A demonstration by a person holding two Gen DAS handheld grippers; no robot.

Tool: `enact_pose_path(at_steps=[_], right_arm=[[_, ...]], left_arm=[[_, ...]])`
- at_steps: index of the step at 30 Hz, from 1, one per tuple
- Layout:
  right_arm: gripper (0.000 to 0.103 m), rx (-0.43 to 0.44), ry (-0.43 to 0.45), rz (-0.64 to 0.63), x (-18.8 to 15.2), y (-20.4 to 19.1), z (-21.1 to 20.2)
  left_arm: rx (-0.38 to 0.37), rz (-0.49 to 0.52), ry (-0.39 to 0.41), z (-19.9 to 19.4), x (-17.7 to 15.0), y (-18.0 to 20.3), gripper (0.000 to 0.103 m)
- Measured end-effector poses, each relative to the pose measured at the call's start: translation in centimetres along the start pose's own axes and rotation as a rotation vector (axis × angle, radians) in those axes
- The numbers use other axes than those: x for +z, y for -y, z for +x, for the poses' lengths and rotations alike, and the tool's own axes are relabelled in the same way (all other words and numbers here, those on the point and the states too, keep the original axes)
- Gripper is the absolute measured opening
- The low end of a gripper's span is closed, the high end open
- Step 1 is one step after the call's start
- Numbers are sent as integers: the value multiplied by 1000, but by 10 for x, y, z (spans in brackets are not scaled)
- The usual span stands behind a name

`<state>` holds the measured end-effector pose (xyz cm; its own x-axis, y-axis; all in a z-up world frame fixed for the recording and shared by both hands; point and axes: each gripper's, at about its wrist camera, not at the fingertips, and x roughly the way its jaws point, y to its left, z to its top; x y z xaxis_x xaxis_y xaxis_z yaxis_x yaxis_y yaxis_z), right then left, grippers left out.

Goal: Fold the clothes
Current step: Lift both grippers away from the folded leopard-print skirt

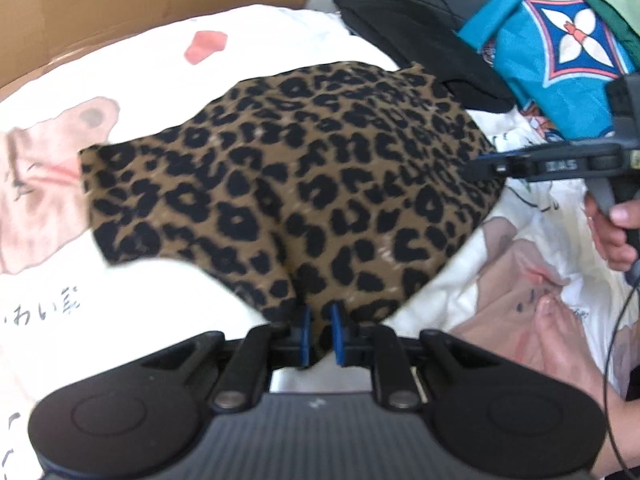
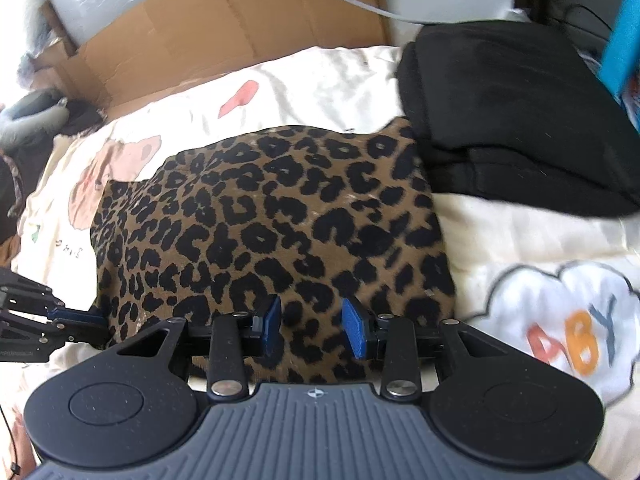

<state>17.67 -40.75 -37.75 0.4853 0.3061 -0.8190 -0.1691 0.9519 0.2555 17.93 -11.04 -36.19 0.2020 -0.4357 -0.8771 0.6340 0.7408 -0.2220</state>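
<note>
Pinching the near edge of the leopard-print garment (image 1: 288, 184), the left gripper (image 1: 319, 330) is showing in the left wrist view with its two blue pads nearly together and a fold of the fabric bunched between them. The garment is lying spread on a white bedsheet (image 1: 132, 52) printed with pink cartoon figures. At the right side of this view the right gripper (image 1: 486, 168) is reaching in sideways and touching the garment's right edge, with a hand (image 1: 612, 220) wrapping its handle. A black garment (image 1: 424, 44) and a blue patterned cloth (image 1: 560, 48) are lying beyond the leopard piece, at the upper right.

Turning to the right wrist view, the right gripper (image 2: 312, 330) is holding its blue pads apart, with the leopard-print garment (image 2: 272, 220) passing between them; whether the pads are pressing the fabric cannot be told. The left gripper (image 2: 94, 318) is entering from the left edge, its tip touching the garment's near left corner. The black garment (image 2: 516, 120) is sitting folded just beside the leopard piece's far right corner, and a cardboard box (image 2: 224, 36) is standing behind the bedsheet (image 2: 520, 240).
</note>
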Motion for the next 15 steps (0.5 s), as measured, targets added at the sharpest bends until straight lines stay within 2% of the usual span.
enact_pose_path(at_steps=[4, 7, 9, 12, 14, 15], right_arm=[[41, -11, 3, 56, -10, 14, -16], [41, -8, 5, 139, -21, 28, -24], [41, 4, 5, 198, -28, 37, -26], [41, 31, 11, 277, -36, 48, -26], [41, 54, 18, 335, -39, 56, -23], [41, 66, 21, 367, -40, 61, -21]], left_arm=[[6, -78, 5, -9, -7, -10, 14], [16, -161, 39, -22, -11, -21, 16], [-11, -230, 46, -27, -13, -29, 16], [-73, -307, 66, -30, -17, -37, 26], [-108, -341, 76, -30, -20, -40, 39], [-116, -351, 69, -27, -20, -41, 41]])
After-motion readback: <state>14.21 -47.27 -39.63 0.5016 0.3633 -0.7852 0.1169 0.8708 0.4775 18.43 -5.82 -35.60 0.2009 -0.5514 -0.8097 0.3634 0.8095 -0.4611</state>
